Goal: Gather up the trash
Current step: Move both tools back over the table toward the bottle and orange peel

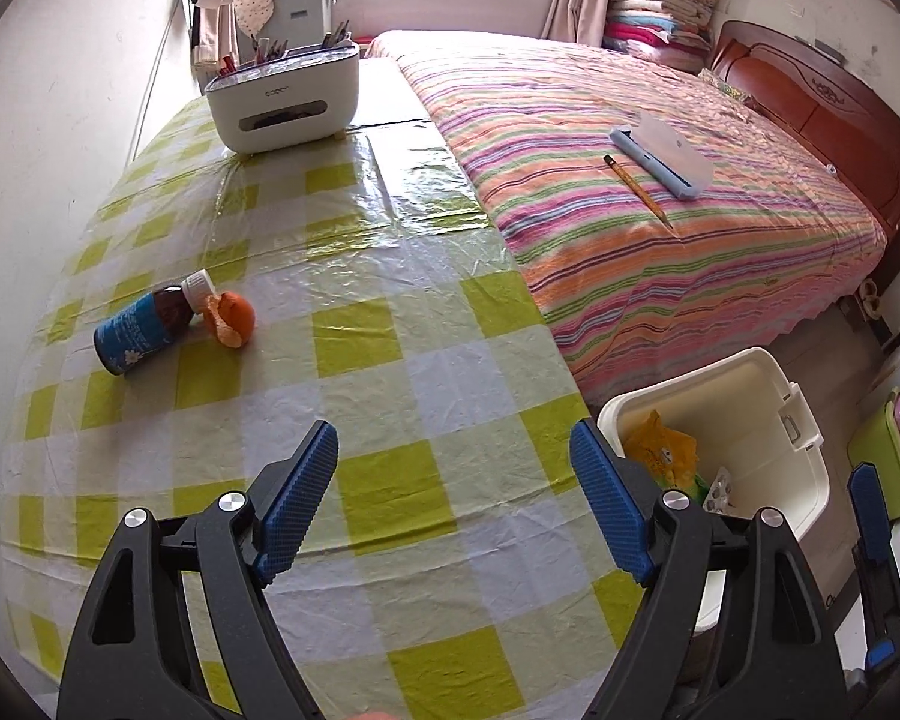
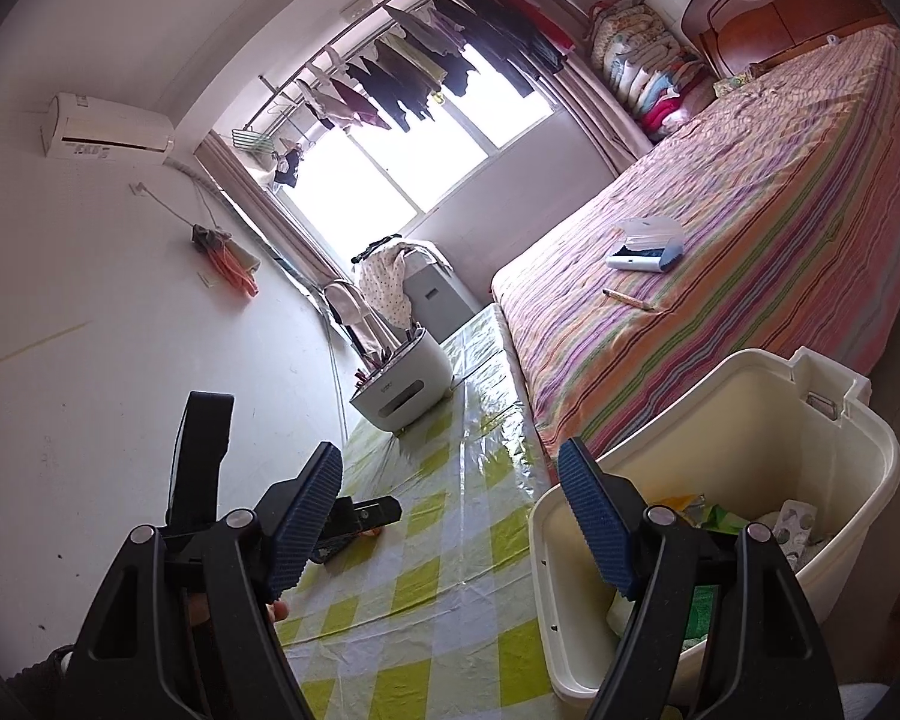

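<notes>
A brown bottle (image 1: 141, 330) with a blue label and white cap lies on its side at the left of the checked table (image 1: 390, 276). An orange peel (image 1: 233, 318) touches its neck. My left gripper (image 1: 453, 438) hovers open above the table's near part, well short of both, with nothing between its fingers. A white bin (image 1: 744, 420) stands off the table's right edge and holds a yellow wrapper (image 1: 660, 450) and a blister pack (image 1: 719, 492). My right gripper (image 2: 450, 456) is open and empty, its right finger over the near rim of the bin (image 2: 750, 420).
A white organiser box (image 1: 282, 102) with pens stands at the table's far end. The striped bed (image 1: 630, 228) runs along the right side, with a pencil (image 1: 636, 189) and a blue-white device (image 1: 660, 162) on it. Green and pink crates (image 1: 894, 456) sit beyond the bin.
</notes>
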{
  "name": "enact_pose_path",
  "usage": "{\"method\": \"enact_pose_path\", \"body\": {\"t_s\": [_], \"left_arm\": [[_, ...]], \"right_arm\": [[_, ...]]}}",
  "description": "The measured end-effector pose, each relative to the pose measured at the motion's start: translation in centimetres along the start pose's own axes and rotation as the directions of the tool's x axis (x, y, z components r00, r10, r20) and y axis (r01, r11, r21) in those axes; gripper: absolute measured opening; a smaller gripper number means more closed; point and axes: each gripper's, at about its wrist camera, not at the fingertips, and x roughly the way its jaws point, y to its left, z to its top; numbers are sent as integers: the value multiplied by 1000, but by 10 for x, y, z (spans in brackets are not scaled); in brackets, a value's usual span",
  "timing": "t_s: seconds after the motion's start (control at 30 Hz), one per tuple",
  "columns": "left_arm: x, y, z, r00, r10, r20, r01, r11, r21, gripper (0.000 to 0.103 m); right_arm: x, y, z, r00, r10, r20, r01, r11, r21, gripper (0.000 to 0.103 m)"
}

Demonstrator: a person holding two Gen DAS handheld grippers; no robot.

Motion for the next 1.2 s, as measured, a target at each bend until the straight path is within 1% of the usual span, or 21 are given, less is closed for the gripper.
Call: {"method": "enact_pose_path", "body": {"t_s": [0.13,0.23,0.3,0.43,0.6,0.7,0.77,0.83,0.9,0.97,1.03,1.1,1.17,1.2], "left_arm": [[-17,42,1,1000,19,24,-18,999,-31,79],[-28,74,5,999,29,41,-26,998,-60,79],[-33,94,7,998,36,48,-33,997,-76,79],[-36,128,13,996,42,72,-34,994,-106,79],[-27,162,18,997,35,74,-24,990,-142,79],[-16,180,21,998,26,65,-15,988,-155,79],[-11,192,24,999,8,52,0,989,-149,79],[-9,203,27,999,-12,47,18,991,-132,79],[-8,213,29,997,-62,46,67,993,-99,80],[-7,223,32,996,-84,30,85,994,-64,80],[-9,234,33,995,-88,57,91,994,-57,80],[-9,245,35,991,-117,61,121,991,-58,81],[-8,252,37,988,-138,75,143,988,-65,81],[-7,255,38,986,-146,80,151,986,-67,81]], "right_arm": [[15,10,-6,999,-4,-37,4,1000,-15,73],[28,16,-14,996,-19,-85,16,999,-40,73],[34,20,-19,993,-14,-116,9,999,-43,73],[44,30,-27,989,-22,-144,11,997,-80,73],[66,50,-37,972,-8,-234,-32,985,-167,73],[84,63,-43,956,2,-295,-70,973,-220,72],[99,71,-46,941,16,-339,-106,963,-248,72],[111,80,-48,929,14,-370,-130,948,-291,72],[127,89,-50,911,12,-411,-162,929,-333,72],[145,95,-51,892,8,-453,-188,916,-355,72],[162,100,-52,872,7,-489,-209,909,-360,72],[180,108,-54,852,-12,-523,-224,895,-386,72],[200,118,-60,831,-34,-556,-250,869,-426,72],[207,122,-63,824,-49,-564,-256,856,-449,72]]}}
